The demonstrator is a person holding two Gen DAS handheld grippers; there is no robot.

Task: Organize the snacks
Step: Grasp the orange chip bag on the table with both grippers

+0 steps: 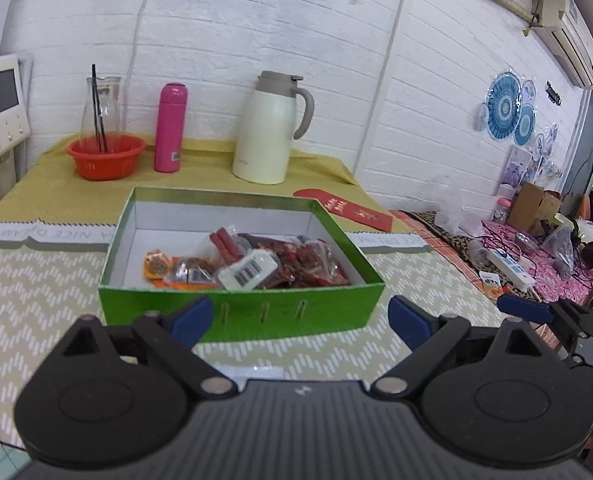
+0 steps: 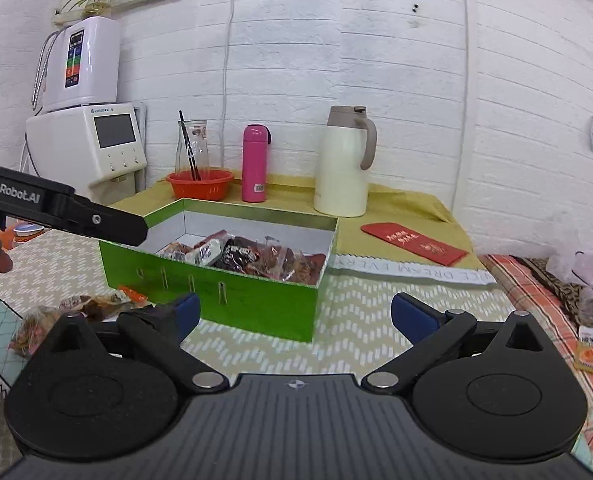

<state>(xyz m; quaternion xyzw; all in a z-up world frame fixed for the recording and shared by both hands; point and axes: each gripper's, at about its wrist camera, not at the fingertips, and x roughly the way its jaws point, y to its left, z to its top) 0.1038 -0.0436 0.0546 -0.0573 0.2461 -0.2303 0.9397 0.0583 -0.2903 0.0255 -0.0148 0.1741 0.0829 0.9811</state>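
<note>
We take the green box (image 1: 240, 312) as our landmark. It sits open on the tabletop (image 1: 36, 292), which is covered by a zigzag-patterned cloth, and it holds a heap of wrapped snacks (image 1: 256, 262): red and brown packets, an orange one towards the box's left wall, and a white packet with a barcode (image 1: 248, 271) lying on top.

Our left gripper (image 1: 300, 318) hangs just in front of the box's near wall, jaws spread wide and holding nothing. Our right gripper (image 2: 294, 316) faces the box's near right corner, jaws likewise spread and empty. In the right wrist view the left gripper's black arm crosses in front of the box's left end.

Loose snack packets (image 2: 72, 312) lie on the tabletop just in front of the box's left end, outside it. Another small orange packet (image 2: 588, 348) lies well to the right of the box, on a plaid cloth.

Behind the box stand a cream thermos jug (image 1: 266, 132), a pink bottle (image 1: 170, 128) and a red basket (image 1: 106, 156) with a glass carafe in it. A red envelope (image 1: 344, 208) lies behind the box's right corner.
</note>
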